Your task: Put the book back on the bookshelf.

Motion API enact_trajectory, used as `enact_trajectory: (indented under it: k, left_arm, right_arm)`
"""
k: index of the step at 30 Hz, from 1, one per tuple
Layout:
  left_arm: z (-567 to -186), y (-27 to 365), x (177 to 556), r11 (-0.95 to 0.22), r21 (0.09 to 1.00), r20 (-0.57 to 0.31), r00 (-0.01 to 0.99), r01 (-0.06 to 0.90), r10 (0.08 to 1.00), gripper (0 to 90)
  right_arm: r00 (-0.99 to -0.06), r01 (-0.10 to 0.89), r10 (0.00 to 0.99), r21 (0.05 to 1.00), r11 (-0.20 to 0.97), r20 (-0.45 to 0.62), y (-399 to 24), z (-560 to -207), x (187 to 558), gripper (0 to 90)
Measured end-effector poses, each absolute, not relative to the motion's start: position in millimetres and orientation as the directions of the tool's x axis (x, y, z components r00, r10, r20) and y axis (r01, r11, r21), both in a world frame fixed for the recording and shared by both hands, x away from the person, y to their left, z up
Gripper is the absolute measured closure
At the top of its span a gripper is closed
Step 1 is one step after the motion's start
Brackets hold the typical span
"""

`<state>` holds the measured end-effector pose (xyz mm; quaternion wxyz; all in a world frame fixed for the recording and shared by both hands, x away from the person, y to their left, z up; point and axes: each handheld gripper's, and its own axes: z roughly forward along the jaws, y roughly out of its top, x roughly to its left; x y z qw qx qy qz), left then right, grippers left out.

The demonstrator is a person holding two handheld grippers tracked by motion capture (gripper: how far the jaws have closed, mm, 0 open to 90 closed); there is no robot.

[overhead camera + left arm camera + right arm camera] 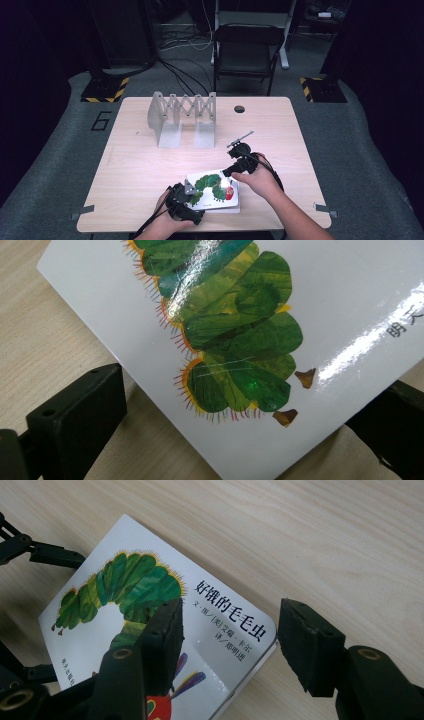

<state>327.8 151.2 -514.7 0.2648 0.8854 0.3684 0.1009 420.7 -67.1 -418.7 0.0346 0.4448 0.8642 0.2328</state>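
A white picture book (215, 189) with a green caterpillar on its cover lies near the table's front edge. My left gripper (193, 193) comes in from the lower left, jaws wide apart. The book's (240, 330) near corner lies between those jaws; the left jaw stands right at the book's edge and the cover overlaps the right one. My right gripper (231, 172) hovers over the book's far right corner. Its jaws (232, 615) are spread, with the title end of the book (150, 590) below them and nothing pinched. The left gripper (57, 615) straddles the book's far end.
A grey metal folding rack (182, 117) stands upright at the back of the pale wooden table (150, 165). A round cable hole (239, 109) sits to its right. A dark chair (248, 52) and floor cables lie beyond the table.
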Motion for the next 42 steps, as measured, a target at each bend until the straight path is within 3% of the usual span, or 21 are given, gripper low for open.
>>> enact_trajectory:
  k: [25,42]
  left_arm:
    - [-514.7,151.5,328.7,-0.588,0.553,-0.024,0.717,0.59,0.697,0.0]
    - [-512.9,151.2,330.9,-0.58,0.54,-0.043,0.708,0.61,0.705,0.0]
  right_arm:
    - [-0.589,0.79,0.794,0.309,0.529,0.148,-59.9,-409.3,429.1,43.9]
    - [-0.615,0.768,0.779,0.314,0.559,0.118,-47.9,-390.2,426.5,43.8]
